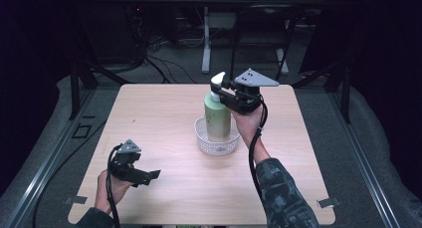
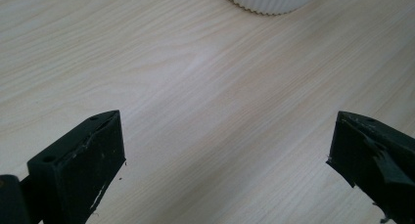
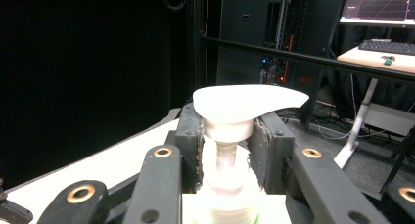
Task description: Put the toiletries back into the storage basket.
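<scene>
A green pump bottle point(image 1: 217, 116) with a white pump head point(image 1: 218, 79) stands upright in a small white ribbed basket point(image 1: 204, 141) at the middle of the wooden table. My right gripper point(image 1: 222, 90) is shut on the bottle's neck just under the pump head. In the right gripper view the two jaws press the white neck point(image 3: 226, 158) from both sides, below the pump head point(image 3: 247, 102). My left gripper point(image 1: 151, 176) stands open low over the table near its front left, with nothing between its jaws. The basket's rim point(image 2: 266, 0) shows at the top of the left gripper view.
The light wooden table point(image 1: 164, 113) has bare room all around the basket. Behind it are dark stands, cables on the floor and a white desk leg point(image 1: 206, 44). A desk with a keyboard point(image 3: 389, 47) and a monitor point(image 3: 381, 4) stands further off.
</scene>
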The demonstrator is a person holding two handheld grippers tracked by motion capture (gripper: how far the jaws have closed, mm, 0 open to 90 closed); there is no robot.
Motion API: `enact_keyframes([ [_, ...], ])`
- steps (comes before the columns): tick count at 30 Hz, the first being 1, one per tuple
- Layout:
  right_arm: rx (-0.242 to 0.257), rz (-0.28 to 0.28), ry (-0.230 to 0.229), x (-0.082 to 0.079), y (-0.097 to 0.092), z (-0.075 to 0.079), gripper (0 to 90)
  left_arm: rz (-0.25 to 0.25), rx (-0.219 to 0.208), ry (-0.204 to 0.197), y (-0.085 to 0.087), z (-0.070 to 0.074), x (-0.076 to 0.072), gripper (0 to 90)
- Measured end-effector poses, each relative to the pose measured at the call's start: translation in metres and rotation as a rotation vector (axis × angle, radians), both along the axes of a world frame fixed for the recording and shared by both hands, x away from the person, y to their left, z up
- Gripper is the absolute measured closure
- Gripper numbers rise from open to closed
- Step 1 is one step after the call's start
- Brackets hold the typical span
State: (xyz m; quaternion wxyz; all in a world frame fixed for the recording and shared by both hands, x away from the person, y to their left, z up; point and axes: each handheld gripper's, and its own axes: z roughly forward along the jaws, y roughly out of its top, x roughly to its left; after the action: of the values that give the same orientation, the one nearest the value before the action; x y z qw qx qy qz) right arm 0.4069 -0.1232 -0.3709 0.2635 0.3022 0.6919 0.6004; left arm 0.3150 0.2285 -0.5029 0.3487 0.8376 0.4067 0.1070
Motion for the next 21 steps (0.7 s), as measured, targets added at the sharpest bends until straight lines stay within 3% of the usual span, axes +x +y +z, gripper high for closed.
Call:
enact_keyframes([
  [21, 0.014, 0.000, 0.026, 0.002, -0.004, -0.030, 68.1, 0.000, 0.007, -0.003, 0.001, 0.001, 0.000, 0.0],
])
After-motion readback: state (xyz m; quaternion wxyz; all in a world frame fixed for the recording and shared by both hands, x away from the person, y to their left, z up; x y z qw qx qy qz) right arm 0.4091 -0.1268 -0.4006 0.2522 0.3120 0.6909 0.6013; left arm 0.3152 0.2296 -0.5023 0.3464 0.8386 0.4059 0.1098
